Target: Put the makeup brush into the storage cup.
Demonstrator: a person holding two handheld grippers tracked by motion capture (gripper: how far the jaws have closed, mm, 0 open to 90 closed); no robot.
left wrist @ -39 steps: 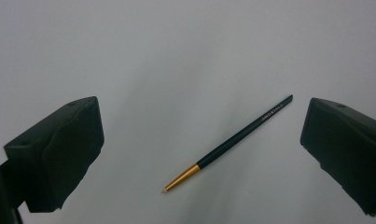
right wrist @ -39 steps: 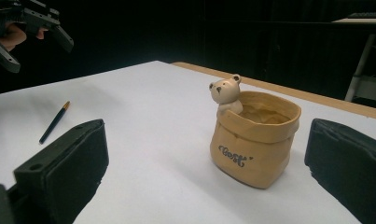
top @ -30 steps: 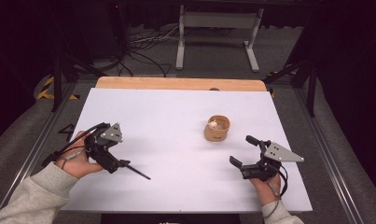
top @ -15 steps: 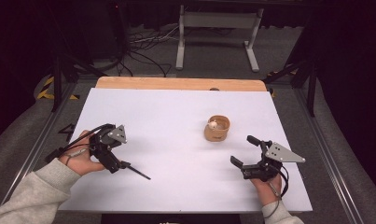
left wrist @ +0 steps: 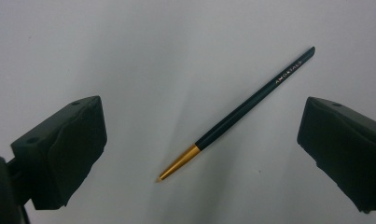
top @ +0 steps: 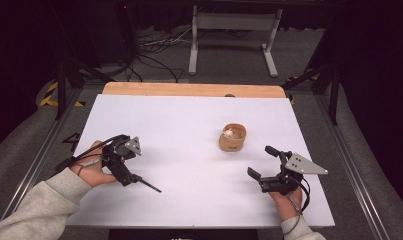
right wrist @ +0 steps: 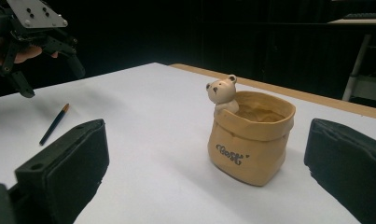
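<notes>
Risk of a missed pick on a thin pen lying flat

Pen (left wrist: 237, 113) lies flat on the white table (top: 189, 125), directly below and between the spread jaws of the left gripper (left wrist: 199, 154), touching neither. Its gold tip points toward the lower part of the left gripper view and its dark barrel runs off at a slant toward the right-hand jaw. The left gripper stands wide open and holds nothing.

Several things could go wrong, in my judgement. Because the pen sits at an angle to the jaws, closing on it as it lies could make the pads push it round or roll it away instead of pinching it. It is slim and low, so jaws that stop short of the surface would close on air, while jaws driven too low would jam against the table. A grip near the gold tip would leave the long barrel hanging and likely to swing or slip.

The right gripper (right wrist: 199, 177) is also open and empty, with the tan bear pot (right wrist: 251, 135) standing upright just ahead, between its jaws but untouched. A careless forward move there could knock the pot over.
</notes>
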